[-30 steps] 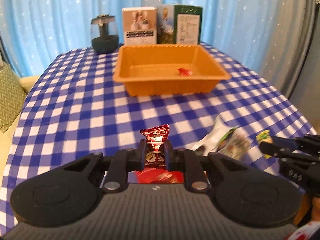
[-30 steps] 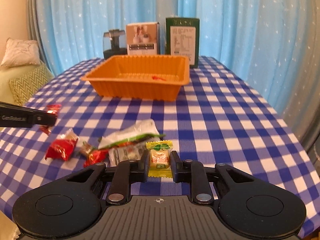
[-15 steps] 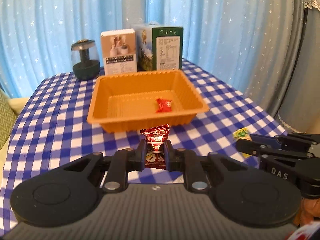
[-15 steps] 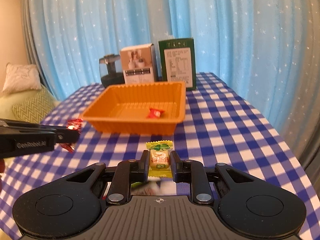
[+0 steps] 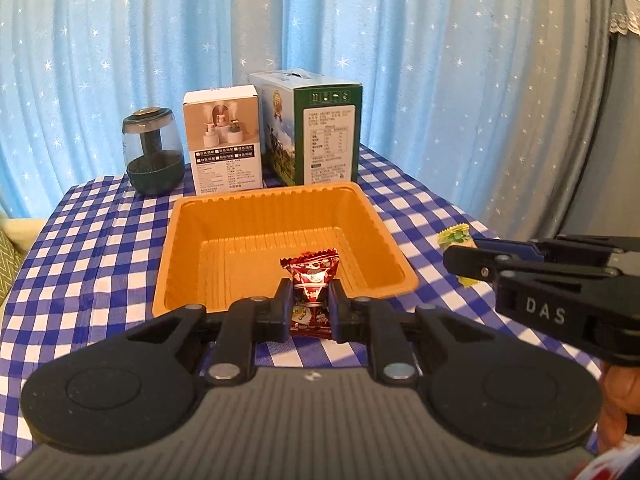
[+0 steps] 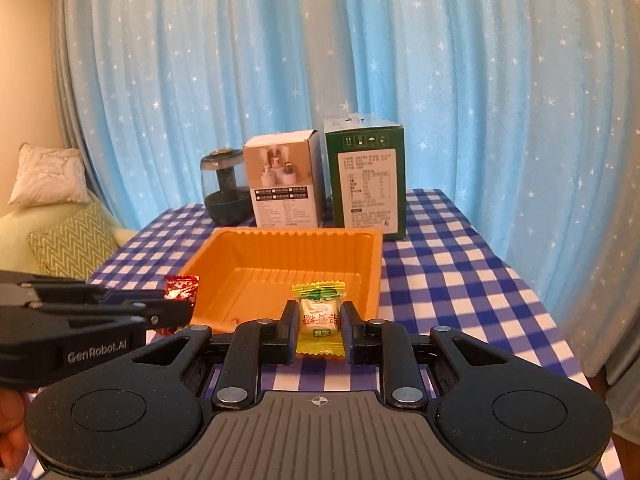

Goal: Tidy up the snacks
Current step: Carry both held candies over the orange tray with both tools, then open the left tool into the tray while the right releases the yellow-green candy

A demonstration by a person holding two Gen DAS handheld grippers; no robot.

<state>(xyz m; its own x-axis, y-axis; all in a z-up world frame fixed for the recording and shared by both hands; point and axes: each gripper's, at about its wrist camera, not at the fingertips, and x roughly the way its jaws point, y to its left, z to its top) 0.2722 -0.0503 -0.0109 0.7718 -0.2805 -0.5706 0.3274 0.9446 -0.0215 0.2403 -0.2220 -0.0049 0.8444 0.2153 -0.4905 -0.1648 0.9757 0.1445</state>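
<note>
My left gripper [image 5: 310, 306] is shut on a dark red snack packet [image 5: 312, 280], held in the air at the near rim of the orange tray [image 5: 184, 236]. The right gripper [image 6: 319, 326] is shut on a yellow-green candy packet [image 6: 320, 316], also lifted before the tray [image 6: 372, 264]. Each gripper shows in the other's view: the right one [image 5: 460, 258] at the tray's right with its candy [image 5: 454, 236], the left one [image 6: 184, 310] at the tray's left with the red packet [image 6: 182, 286]. The held packets hide part of the tray floor.
Behind the tray stand a dark glass jar [image 5: 152, 156], a white box [image 5: 224, 144] and a green box [image 5: 316, 132] on the blue checked tablecloth [image 5: 80, 264]. Blue star curtains hang behind. Cushions [image 6: 68, 248] lie off the table's left.
Both grippers rose and moved forward with their packets, away from the loose snack pile, up to the tray's near rim. The red candy lying in the tray is now hidden.
</note>
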